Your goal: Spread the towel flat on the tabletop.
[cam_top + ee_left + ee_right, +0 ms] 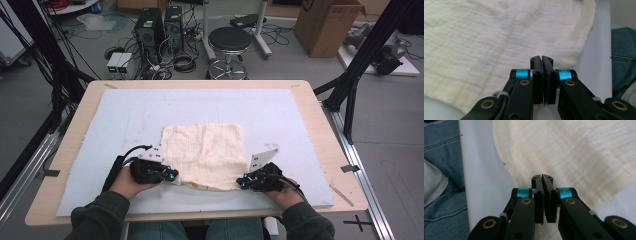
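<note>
Left gripper [172, 176] and right gripper [242, 182], jaws clenched on the near corners of the cream cloth [207, 152] lying on the worktop [320, 150].

cream cloth [205, 155] on pale mat [125, 115], left claw [172, 176] and right claw [242, 183] at its near corners

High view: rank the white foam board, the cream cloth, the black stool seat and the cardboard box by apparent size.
1. White foam board
2. Cream cloth
3. Cardboard box, cut off by the frame's top edge
4. Black stool seat

Box and stool stand farther off, so their true sizes stay unsure.
</note>
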The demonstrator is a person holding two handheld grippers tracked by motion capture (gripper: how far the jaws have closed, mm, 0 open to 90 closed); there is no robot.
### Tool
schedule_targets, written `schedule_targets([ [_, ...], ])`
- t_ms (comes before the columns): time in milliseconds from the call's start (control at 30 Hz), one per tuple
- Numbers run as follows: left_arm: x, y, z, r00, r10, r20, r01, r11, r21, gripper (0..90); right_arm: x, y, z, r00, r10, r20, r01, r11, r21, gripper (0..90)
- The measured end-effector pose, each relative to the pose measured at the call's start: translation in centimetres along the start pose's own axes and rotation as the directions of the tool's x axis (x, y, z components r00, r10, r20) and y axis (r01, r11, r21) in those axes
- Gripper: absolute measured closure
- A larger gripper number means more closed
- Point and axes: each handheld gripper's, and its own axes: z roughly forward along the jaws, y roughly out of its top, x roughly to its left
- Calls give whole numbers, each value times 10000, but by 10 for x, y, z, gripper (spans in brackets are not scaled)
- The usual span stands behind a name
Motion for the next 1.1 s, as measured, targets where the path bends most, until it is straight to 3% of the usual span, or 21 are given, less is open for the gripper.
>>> schedule_targets([
  [67,0,1,4,9998,99,175,-105,9994,332,874,-1,-1,-1,9999,120,74,-120,9999,9,884],
  [133,-3,0,0,9992,129,380,-138,9997,223,876,0,-1,-2,9999,66,139,-67,10000,20,884],
  [200,-5,0,-10,9983,178,552,-185,9998,121,876,2,-1,-3,9999,20,128,-19,10000,-41,884],
  [300,-10,1,-31,9968,483,637,-509,9979,398,875,6,4,-2,9999,-167,34,168,9997,-189,884],
  [367,-11,0,-42,9944,156,1044,-223,9977,635,875,11,8,-1,9996,-290,-70,289,9993,-230,884],
  [433,-12,-2,-48,9923,109,1234,-217,9961,859,875,15,11,0,9987,-480,-162,475,9985,-263,884],
  [467,-9,-3,-49,9952,165,963,-258,9951,958,872,17,13,1,9986,-497,-204,491,9983,-311,884],
  [500,-6,-4,-48,9987,-40,504,-10,9952,977,856,18,14,2,9984,-514,-215,507,9982,-321,883],
  [567,1,-5,-42,9975,-500,-505,539,9954,792,664,17,15,2,9986,-516,-60,514,9983,-288,882],
  [600,4,-7,-39,9945,-794,-680,835,9947,598,657,16,15,3,9989,-472,-43,470,9985,-265,881],
  [667,8,-10,-33,9907,-1043,-869,1054,9944,77,637,14,14,1,9995,-324,-11,324,9989,-347,869],
  [733,10,-12,-28,9884,-1159,-987,1152,9933,-122,633,11,15,-2,9997,-185,149,192,9987,-462,839],
  [800,12,-11,-24,9863,-1026,-1288,1021,9947,-105,629,4,18,-5,9994,80,336,-57,9976,-694,789],
  [867,17,-11,-23,9815,-1072,-1585,1054,9942,-198,627,-7,23,-6,9974,475,545,-429,9956,-831,751],
  [967,29,-9,-23,9655,-1454,-2160,1332,9886,-701,628,-25,31,-7,9927,800,900,-700,9915,-1097,704],
  [1067,46,-6,-21,9408,-2013,-2728,1749,9774,-1184,628,-49,43,-7,9824,1221,1416,-1044,9866,-1257,677],
  [1100,51,-6,-19,9312,-2274,-2849,1934,9707,-1424,627,-58,47,-7,9781,1369,1566,-1168,9844,-1314,659],
])
